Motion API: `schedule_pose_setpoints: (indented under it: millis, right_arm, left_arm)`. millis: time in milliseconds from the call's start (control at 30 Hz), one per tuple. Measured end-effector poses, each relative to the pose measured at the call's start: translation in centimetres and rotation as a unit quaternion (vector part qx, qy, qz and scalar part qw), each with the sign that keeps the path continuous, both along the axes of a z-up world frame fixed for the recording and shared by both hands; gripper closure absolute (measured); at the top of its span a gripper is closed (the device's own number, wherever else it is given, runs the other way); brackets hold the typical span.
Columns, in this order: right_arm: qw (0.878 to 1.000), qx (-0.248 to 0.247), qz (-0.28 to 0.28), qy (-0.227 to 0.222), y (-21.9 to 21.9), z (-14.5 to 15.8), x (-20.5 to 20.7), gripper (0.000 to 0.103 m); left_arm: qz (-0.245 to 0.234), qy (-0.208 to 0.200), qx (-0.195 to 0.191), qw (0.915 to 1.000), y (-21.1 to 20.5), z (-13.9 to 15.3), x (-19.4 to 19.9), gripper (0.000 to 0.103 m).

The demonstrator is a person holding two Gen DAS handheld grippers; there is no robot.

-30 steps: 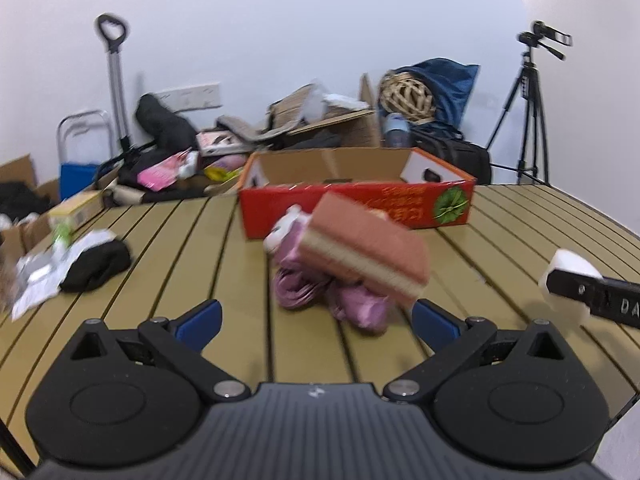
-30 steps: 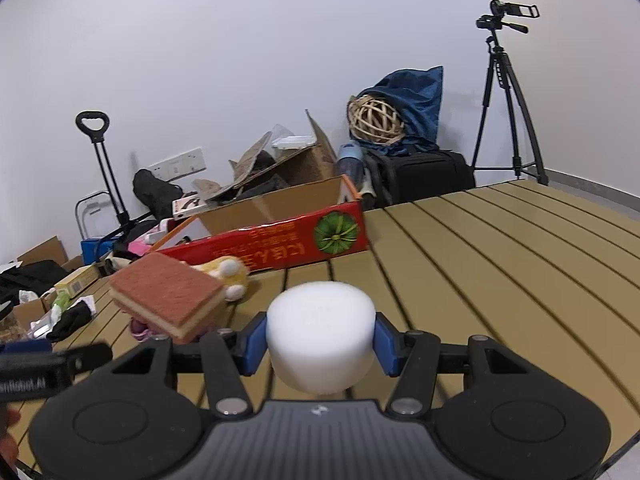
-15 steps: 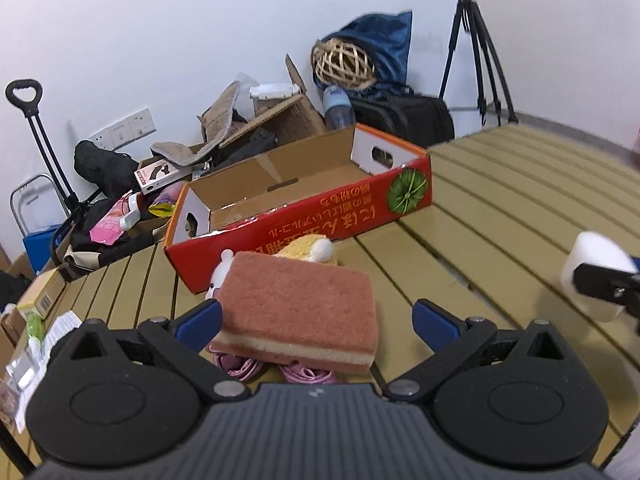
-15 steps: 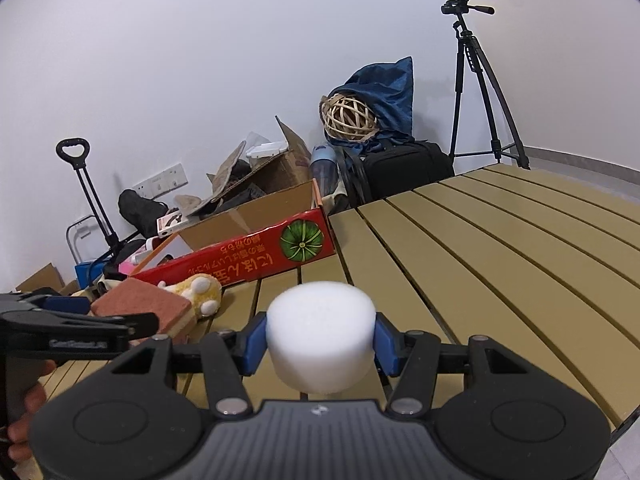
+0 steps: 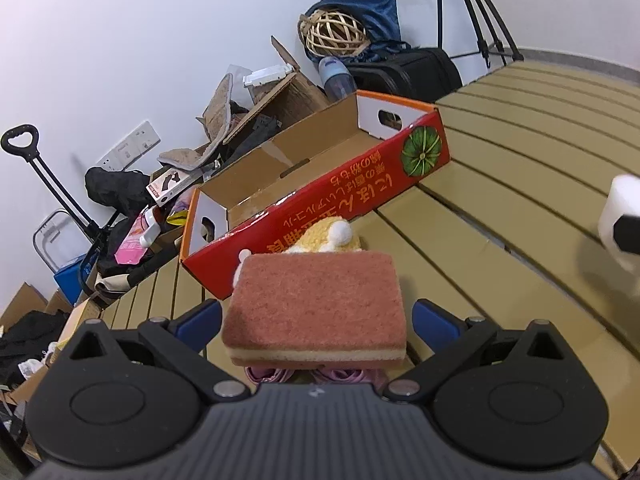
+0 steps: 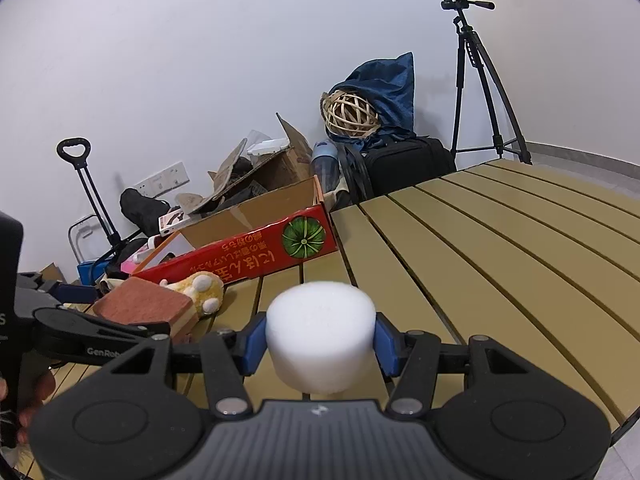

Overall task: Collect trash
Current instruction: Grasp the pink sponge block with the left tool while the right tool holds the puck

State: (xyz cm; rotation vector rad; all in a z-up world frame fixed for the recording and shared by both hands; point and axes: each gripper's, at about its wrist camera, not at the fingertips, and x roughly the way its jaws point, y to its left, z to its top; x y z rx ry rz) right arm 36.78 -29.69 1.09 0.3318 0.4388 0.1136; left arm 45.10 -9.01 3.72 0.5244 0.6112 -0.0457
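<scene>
The left gripper (image 5: 316, 320) clamps a pink sponge (image 5: 316, 312) just short of the red box (image 5: 320, 184) on the counter (image 5: 540, 184); the right gripper (image 6: 320, 340) pinches a white foam puck (image 6: 320, 336) further back. Carry each fully over the box's open top before letting go — the near wall stands high, so lift above it.

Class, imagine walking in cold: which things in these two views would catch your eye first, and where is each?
The white foam cylinder, clamped in the right tongs above the slatted table. The pink sponge sits between the left tongs, above purple fabric. Behind stands the open red cardboard box, with a yellow plush against its front.
</scene>
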Motion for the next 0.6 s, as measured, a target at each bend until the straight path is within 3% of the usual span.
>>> schedule_pose_setpoints:
  millis: [233, 600]
  right_arm:
    - [1.000, 0.000, 0.000, 0.001, 0.0, -0.1, 0.0, 0.049]
    - [1.000, -0.002, 0.004, 0.004, 0.5, -0.5, 0.2, 0.049]
  left_arm:
    - [0.016, 0.012, -0.009, 0.9998, 0.6, -0.4, 0.9, 0.000]
    - [0.041, 0.020, -0.062, 0.9970, 1.8, -0.9, 1.5, 0.000]
